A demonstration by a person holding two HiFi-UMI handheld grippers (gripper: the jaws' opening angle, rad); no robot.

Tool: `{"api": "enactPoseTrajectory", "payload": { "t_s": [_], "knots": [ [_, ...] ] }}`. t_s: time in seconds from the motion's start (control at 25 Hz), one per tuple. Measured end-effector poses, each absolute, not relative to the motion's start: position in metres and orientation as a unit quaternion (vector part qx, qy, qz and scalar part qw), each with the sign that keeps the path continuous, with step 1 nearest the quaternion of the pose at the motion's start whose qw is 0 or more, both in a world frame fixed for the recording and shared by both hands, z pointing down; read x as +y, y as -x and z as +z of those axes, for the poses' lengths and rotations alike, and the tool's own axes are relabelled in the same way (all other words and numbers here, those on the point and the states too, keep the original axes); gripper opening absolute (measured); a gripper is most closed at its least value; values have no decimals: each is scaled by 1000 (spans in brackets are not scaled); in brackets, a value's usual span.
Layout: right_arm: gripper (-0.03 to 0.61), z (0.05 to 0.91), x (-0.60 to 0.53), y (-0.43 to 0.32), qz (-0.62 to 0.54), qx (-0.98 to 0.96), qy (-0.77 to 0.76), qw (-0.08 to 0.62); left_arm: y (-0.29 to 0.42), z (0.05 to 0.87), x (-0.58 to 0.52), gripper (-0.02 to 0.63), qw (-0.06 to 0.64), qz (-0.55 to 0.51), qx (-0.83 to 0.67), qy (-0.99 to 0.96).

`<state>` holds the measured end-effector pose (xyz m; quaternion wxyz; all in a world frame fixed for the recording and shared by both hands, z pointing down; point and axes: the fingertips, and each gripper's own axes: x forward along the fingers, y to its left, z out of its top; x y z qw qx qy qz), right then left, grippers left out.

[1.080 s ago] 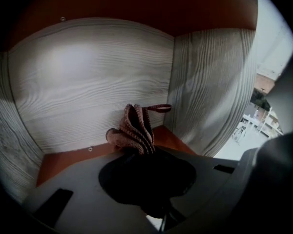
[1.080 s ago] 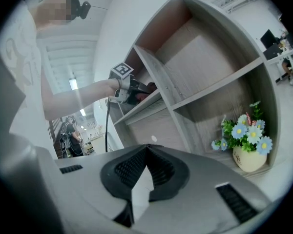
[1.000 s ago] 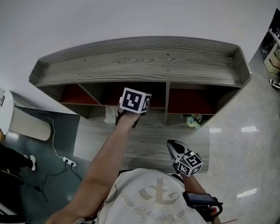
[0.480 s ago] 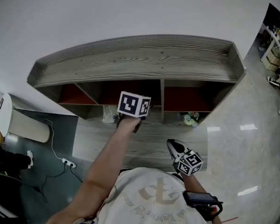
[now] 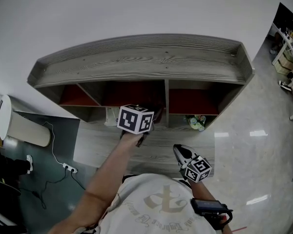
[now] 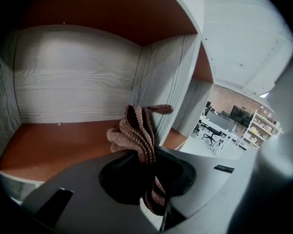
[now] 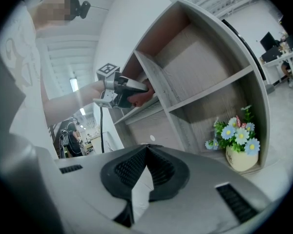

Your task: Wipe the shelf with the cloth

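The grey wooden shelf unit [image 5: 141,57] has red-brown compartment floors and backs. My left gripper [image 5: 145,128] is at the mouth of the middle compartment, shut on a brown knitted cloth [image 6: 139,130]. The cloth bunches above the jaws and hangs just over the red shelf floor [image 6: 63,145], near the grey divider [image 6: 161,87]. In the right gripper view the cloth [image 7: 139,98] shows at the left gripper's tip, on the shelf edge. My right gripper [image 5: 182,154] is held low near the person's chest, away from the shelf. Its jaws [image 7: 147,152] are shut with nothing between them.
A pot of blue and white flowers [image 7: 239,145] stands in the lower right compartment [image 5: 198,123]. A white object [image 5: 110,116] sits in the lower left compartment. On the floor at left are a white appliance [image 5: 14,126] and a power strip with cable [image 5: 68,168].
My left gripper has drawn back out of the middle compartment toward the person, taking the cloth with it. The right gripper has stayed where it was.
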<state>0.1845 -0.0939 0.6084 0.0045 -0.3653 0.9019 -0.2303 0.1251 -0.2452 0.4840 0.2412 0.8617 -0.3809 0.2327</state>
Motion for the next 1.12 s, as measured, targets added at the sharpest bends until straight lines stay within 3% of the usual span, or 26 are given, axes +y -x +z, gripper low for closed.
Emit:
{"api": "enactPoseTrajectory", "payload": {
  "t_s": [0.48,1.12],
  "knots": [
    [5,610,-88,-206,-229,896,381,8,-148,497,-189,74,227,178,-344,-894],
    [5,619,-65,-258,-240,865,440,28,-291,509,-192,75,179,221,-275,-918]
  ]
}}
